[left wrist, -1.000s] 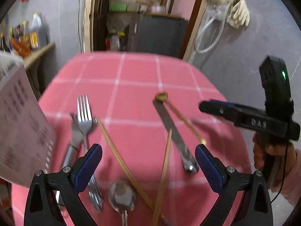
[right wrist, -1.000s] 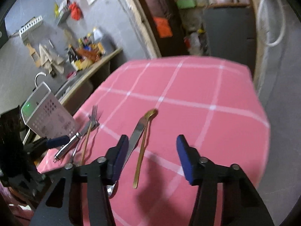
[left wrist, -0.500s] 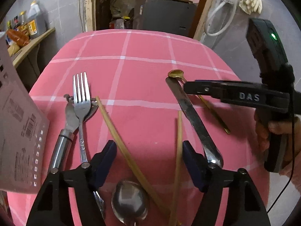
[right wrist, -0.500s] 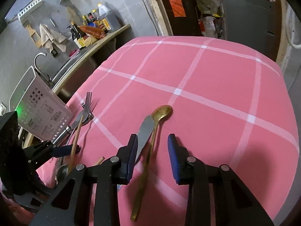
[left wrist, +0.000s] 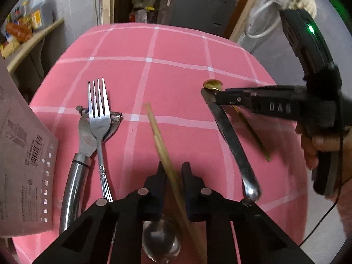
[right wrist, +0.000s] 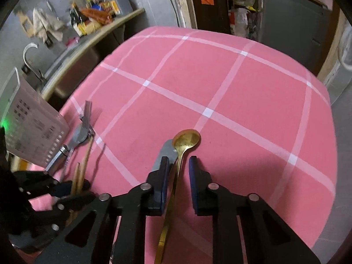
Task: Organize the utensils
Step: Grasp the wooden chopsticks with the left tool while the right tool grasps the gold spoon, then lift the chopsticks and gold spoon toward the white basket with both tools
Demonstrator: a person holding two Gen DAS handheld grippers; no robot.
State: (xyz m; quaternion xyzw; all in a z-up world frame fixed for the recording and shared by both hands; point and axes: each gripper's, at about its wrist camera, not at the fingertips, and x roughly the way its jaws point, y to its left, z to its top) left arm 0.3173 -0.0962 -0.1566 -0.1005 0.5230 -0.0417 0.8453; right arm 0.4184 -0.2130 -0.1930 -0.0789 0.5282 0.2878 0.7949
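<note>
From my left wrist camera, my left claw [left wrist: 173, 176] has just been closing, and the wooden chopsticks [left wrist: 161, 145] now run between its narrowed pads; I think the pads touch them, though blur makes that hard to confirm. A silver spoon [left wrist: 160, 242] lies under the claw. On the pink checked table [left wrist: 176, 50], a fork [left wrist: 99, 114] rests across a peeler [left wrist: 77, 176]. To the right, the right claw [left wrist: 222, 98] hangs over a knife [left wrist: 231, 140] and gold spoon [left wrist: 212, 84].

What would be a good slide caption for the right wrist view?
Right claw closing around a slim gold spoon beside a steel knife on the pink checked tablecloth.
</note>
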